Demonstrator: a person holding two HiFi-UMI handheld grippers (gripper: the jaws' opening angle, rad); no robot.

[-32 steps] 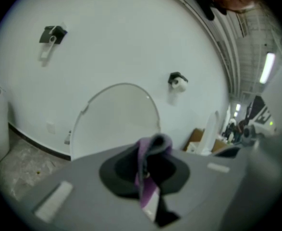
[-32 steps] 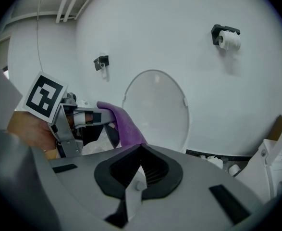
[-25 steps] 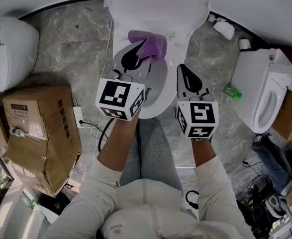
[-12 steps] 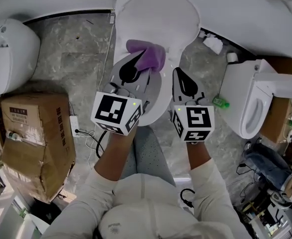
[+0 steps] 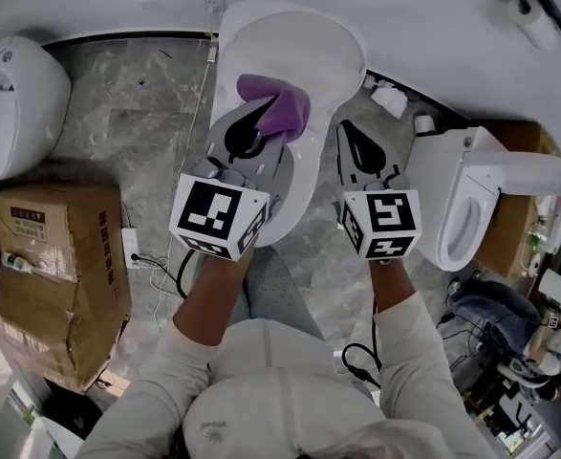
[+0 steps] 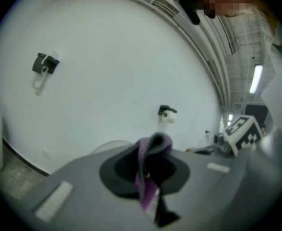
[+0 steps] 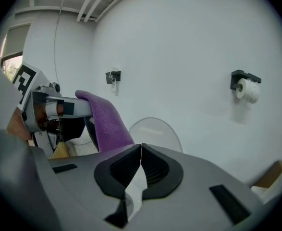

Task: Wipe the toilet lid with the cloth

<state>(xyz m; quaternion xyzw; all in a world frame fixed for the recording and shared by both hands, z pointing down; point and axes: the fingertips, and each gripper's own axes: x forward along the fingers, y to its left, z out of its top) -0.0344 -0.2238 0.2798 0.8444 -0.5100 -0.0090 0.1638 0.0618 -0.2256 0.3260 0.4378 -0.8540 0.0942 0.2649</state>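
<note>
My left gripper [image 5: 261, 113] is pinching a soft purple cloth [image 5: 285, 108] between its jaws. In the left gripper view the cloth [image 6: 153, 148] sticks up out of the tips and a bit hangs down below them. I hold it by one bunched end, I think so the loose part is free to rub.

The cloth sits above the middle of the white oval toilet lid [image 5: 299, 41], a little to the far end. I cannot tell if it touches the lid or only hangs over it.

My right gripper [image 5: 349, 137] is by the right edge of the lid. In its own view its jaws [image 7: 141, 150] are pressed tight together with nothing in them. I think it is shut so it will not catch on anything while the other one does the job. From there I see the cloth [image 7: 107, 119] hanging from my left gripper [image 7: 59, 107], and the round top of the lid [image 7: 153, 129] past it.

A white paper roll on a black holder [image 7: 246, 88] is on the wall. A brown cardboard box [image 5: 60, 256] stands on the grey stone floor [image 5: 156, 113], left of the toilet.

I think the wiping is not done yet, since most of the lid is bare
</note>
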